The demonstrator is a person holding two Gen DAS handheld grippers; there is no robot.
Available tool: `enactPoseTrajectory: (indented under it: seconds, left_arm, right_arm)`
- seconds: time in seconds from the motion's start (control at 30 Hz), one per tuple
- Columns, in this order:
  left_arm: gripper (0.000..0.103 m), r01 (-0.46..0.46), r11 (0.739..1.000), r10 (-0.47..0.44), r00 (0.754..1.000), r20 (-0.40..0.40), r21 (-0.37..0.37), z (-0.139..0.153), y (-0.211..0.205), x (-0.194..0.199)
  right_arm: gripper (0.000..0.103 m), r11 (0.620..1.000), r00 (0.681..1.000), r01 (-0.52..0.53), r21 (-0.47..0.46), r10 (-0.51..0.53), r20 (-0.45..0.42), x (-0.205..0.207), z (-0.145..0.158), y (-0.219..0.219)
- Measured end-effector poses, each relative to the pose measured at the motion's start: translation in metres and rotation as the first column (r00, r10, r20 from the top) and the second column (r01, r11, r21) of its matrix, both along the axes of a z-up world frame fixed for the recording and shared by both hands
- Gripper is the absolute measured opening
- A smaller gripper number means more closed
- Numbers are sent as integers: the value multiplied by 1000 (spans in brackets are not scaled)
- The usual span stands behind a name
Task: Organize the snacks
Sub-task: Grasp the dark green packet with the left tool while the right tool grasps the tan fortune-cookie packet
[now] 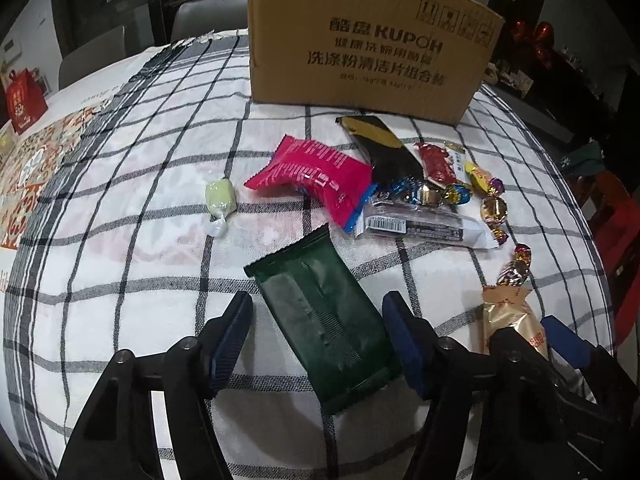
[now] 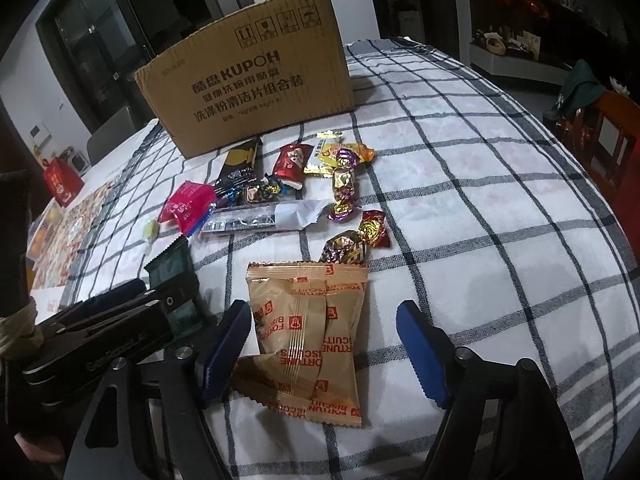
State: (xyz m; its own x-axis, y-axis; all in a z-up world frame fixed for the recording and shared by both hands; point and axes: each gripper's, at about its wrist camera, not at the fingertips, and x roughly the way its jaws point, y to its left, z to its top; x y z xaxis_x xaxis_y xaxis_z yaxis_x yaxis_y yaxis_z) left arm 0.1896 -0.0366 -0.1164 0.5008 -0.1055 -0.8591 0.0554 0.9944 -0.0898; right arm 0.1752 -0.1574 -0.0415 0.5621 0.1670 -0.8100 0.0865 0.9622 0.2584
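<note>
Left claw (image 1: 318,338) is spread, straddling the dark green foil packet (image 1: 324,320) that lies flat on the checked-cloth bench (image 1: 140,240); the right pad looks at or very near the packet's edge, the left pad clearly apart, so no pinch yet. Right claw (image 2: 324,350) is spread too, over the tan fortune biscuit packet (image 2: 312,332) on the near middle of the bench, a gap on both sides, nothing pinched. The remaining snacks sit farther back in a loose pile: pink packet (image 1: 308,176), black-and-yellow packet (image 1: 384,148), red packet (image 1: 438,162), foil-wrapped candies (image 1: 494,208), and a pale green candy (image 1: 220,200) off to the left. The cardboard box (image 1: 360,40) stands at the far side, likely the target. Handling guess: both packets are light, puffy, with slick film, and the biscuits are probably brittle, so squeeze gently across the short width mid-body, or take a crimped end seam. The film may slide or crumple under the pads, and flat packets are hard to get under on cloth.
</note>
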Motion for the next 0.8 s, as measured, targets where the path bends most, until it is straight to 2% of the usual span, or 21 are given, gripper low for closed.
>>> enactPoseTrajectory:
  seconds: [0.13,0.27,0.4,0.53,0.63,0.8]
  left_arm:
    - [61,6,1000,-6,1000,1,-2,-1,-1,-1]
    - [57,10,1000,-10,1000,3,-12,-1,-1,-2]
    - [53,12,1000,-11,1000,9,-18,0,1,-3]
    - [29,14,1000,-13,999,43,-21,6,4,-7]
    - [27,21,999,-20,999,48,-27,7,5,-9]
    - [15,22,998,-16,996,84,-63,14,10,-15]
  right_arm:
    - [70,1000,1000,-8,-2,8,-7,1,-2,3]
    - [57,999,999,-33,-33,33,10,0,2,8]
    - [49,997,998,-50,-57,51,25,-2,5,12]
    - [43,994,996,-68,-88,72,48,-6,10,17]
    - [42,993,996,-70,-93,75,54,-8,10,18]
    - [41,992,995,-70,-104,77,61,-11,13,19]
